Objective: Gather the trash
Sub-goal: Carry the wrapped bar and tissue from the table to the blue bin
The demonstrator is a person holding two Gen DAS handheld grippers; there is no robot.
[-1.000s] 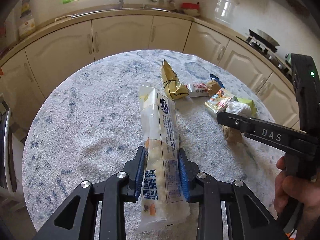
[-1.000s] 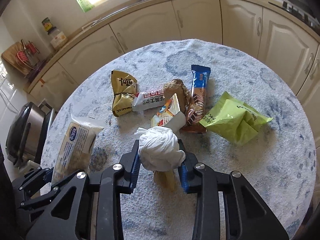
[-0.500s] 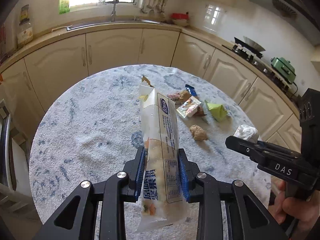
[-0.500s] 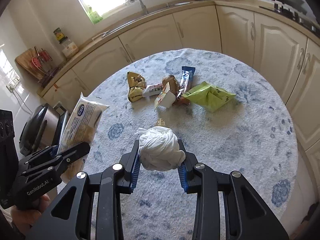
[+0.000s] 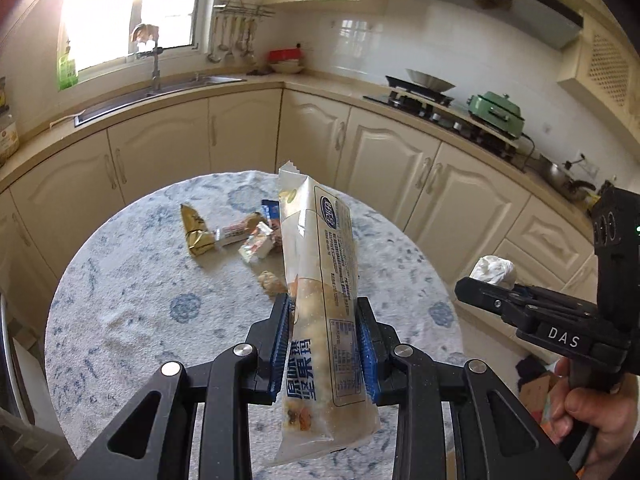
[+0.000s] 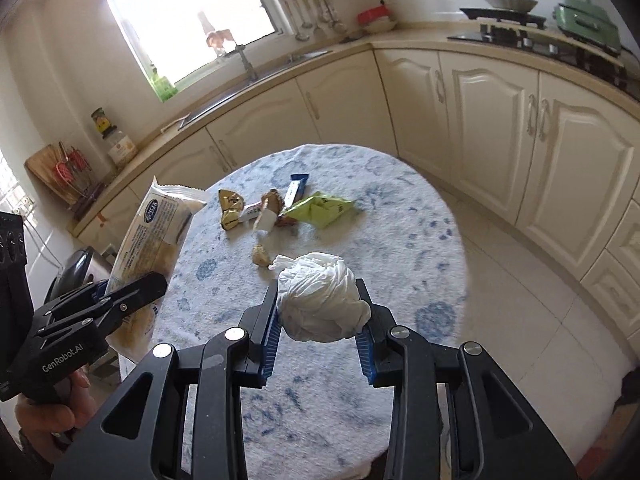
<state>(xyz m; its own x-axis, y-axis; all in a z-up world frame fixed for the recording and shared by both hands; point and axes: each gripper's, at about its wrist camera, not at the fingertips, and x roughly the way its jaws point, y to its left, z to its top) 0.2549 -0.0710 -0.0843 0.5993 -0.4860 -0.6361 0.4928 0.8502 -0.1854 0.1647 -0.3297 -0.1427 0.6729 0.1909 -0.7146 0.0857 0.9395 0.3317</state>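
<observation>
Your left gripper (image 5: 325, 336) has its jaws clamped across the lower half of the long snack packet (image 5: 320, 292), which stands up out of them over the table (image 5: 120, 320). Your right gripper (image 6: 318, 334) has its jaws pinched on the wad of white tissue (image 6: 320, 296), held clear of the cloth. Both loads are off the table, so the step in hand looks like carrying them away to wherever the trash goes; no bin shows in either view, so find it before you swing.

Keep both squeezes steady as you travel. The packet is top-heavy above the pads and could pivot or slide if you tip it hard, so keep that hand's angle even. The tissue is soft and light; it should ride fine, but don't relax the grip early.

Let each piece go only once it hangs over the bin. Left on the table for later trips: the gold wrapper (image 6: 230, 208), the green wrapper (image 6: 320, 210), the blue bar wrapper (image 6: 297, 188), the small carton (image 6: 266, 222) and a brown crumpled scrap (image 6: 261, 257)
</observation>
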